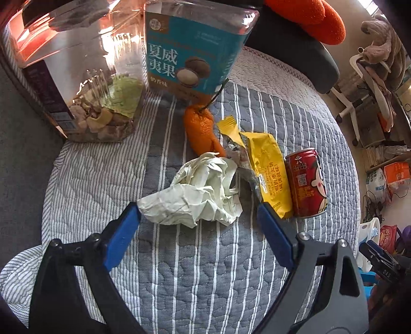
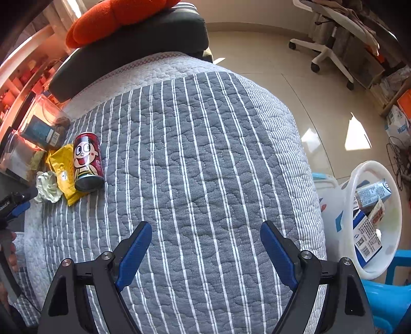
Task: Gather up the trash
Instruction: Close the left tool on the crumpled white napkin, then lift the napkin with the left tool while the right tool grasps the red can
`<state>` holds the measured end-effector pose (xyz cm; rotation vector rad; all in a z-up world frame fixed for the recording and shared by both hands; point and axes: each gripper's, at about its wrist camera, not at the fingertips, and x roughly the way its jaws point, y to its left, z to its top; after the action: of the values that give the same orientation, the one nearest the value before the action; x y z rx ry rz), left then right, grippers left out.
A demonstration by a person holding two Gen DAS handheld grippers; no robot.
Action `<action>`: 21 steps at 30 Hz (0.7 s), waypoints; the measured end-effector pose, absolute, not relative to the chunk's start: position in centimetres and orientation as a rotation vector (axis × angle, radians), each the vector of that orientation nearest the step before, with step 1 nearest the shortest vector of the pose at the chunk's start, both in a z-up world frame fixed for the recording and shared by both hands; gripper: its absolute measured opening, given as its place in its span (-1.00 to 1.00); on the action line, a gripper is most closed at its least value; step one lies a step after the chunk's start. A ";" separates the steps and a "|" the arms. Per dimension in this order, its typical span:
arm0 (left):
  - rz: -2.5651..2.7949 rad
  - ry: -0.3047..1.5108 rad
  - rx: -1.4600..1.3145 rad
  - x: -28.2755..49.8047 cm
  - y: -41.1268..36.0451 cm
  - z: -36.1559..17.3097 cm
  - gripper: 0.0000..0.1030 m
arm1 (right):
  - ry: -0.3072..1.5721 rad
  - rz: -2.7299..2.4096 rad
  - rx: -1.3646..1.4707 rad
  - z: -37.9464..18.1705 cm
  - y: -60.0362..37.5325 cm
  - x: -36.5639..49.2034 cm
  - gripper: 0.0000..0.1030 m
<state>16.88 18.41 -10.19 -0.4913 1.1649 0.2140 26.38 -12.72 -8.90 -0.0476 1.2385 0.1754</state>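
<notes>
A crumpled white tissue (image 1: 203,190) lies on the striped grey quilt (image 1: 205,269). My left gripper (image 1: 199,213) is open, its blue fingers on either side of the tissue's near edge. Beside it lie a yellow snack wrapper (image 1: 269,174), a red drink can (image 1: 305,182) on its side and an orange peel (image 1: 203,131). In the right wrist view the same tissue (image 2: 48,187), wrapper (image 2: 64,172) and can (image 2: 87,161) sit far left. My right gripper (image 2: 205,231) is open and empty above bare quilt (image 2: 205,154). A white bin (image 2: 370,272) with cartons stands at the right.
Two clear plastic jars, one with snack leftovers (image 1: 100,113) and one with a teal label (image 1: 190,56), stand behind the trash. A dark cushion (image 2: 133,38) with an orange plush (image 2: 113,15) lies at the quilt's far end. A blue stool (image 2: 385,303) and office chair (image 2: 331,46) are on the floor.
</notes>
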 end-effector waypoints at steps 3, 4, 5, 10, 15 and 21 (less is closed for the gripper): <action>0.179 1.177 -0.514 17.2 18.3 -11.2 0.11 | 1.234 0.197 -0.045 -9.1 -11.4 26.8 0.70; 0.153 1.188 -0.537 17.1 18.3 -11.5 -0.17 | 1.231 0.209 -0.042 -9.2 -10.8 26.9 0.70; 0.141 1.195 -0.554 17.0 18.4 -11.7 -0.19 | 1.228 0.225 -0.038 -9.2 -10.1 27.0 0.70; 0.135 1.166 -0.520 15.6 18.7 -10.2 -0.24 | 1.214 0.323 -0.010 -9.5 -6.3 27.5 0.70; 0.140 1.150 -0.540 13.6 19.6 -8.3 -0.24 | 1.201 0.435 0.025 -10.5 -2.1 28.5 0.70; 0.112 1.137 -0.509 12.5 19.4 -7.0 -0.24 | 1.198 0.498 0.024 -12.7 2.0 29.5 0.63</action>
<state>12.48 19.39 -6.99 -0.5093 1.1373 0.1124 29.55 1.96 -12.71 0.0239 1.1975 0.4975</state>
